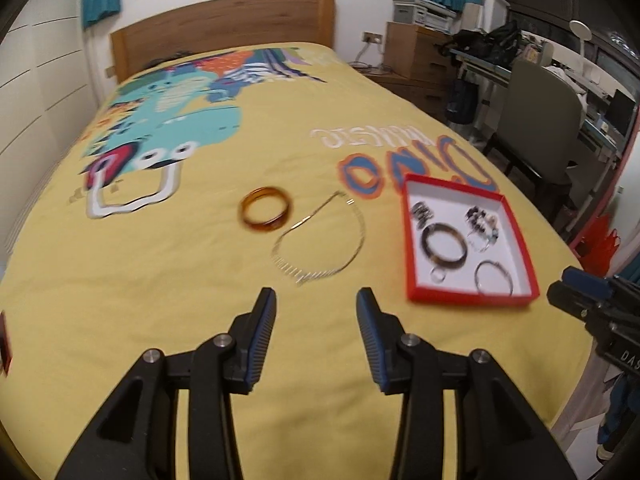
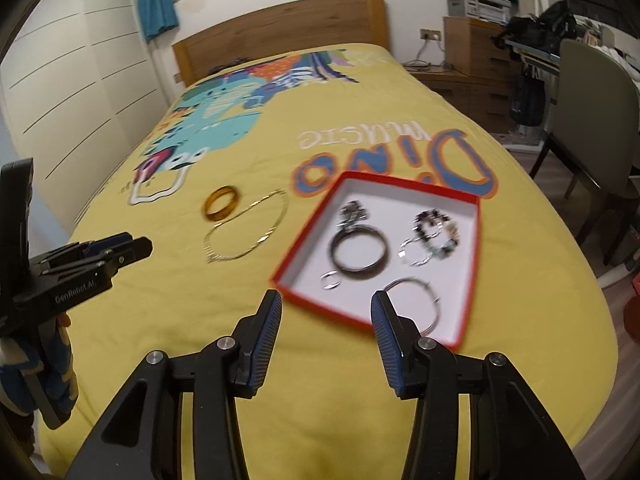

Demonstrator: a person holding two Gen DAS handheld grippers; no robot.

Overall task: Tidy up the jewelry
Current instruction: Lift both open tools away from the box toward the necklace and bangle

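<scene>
On the yellow bedspread point(image 1: 200, 280), the red box point(image 1: 412, 240) is taken as the landmark, and the scene is read from left to right. Well to the left of the box, an amber bangle point(image 1: 265, 210) is lying flat on the cover. Just beside it, between the bangle and the box, a thin gold necklace point(image 1: 320, 240) is spread in an open loop; whether the two are touching cannot be told because of the blur. Inside the box, several pieces are already collected: a dark bangle point(image 2: 359, 255) near the middle, a beaded bracelet point(image 2: 434, 228) toward the right wall, and thin silver rings point(image 2: 416, 300) at the near side.

The left gripper point(image 1: 316, 304) is held in the air in front of the necklace, to the left of the box. Its jaws are seen apart and nothing is between them. The right gripper point(image 2: 326, 306) is held over the near edge of the box, also with jaws apart and empty.

It is judged that the task is partly done: two pieces are left outside the box. The step in hand seems to be the choice of the next piece. For the next move, the left gripper would have to be lowered onto the necklace or the bangle. The necklace is thin and lies flat on soft cloth, so a careful pinch would be needed, and the cloth could be caught with it.
</scene>
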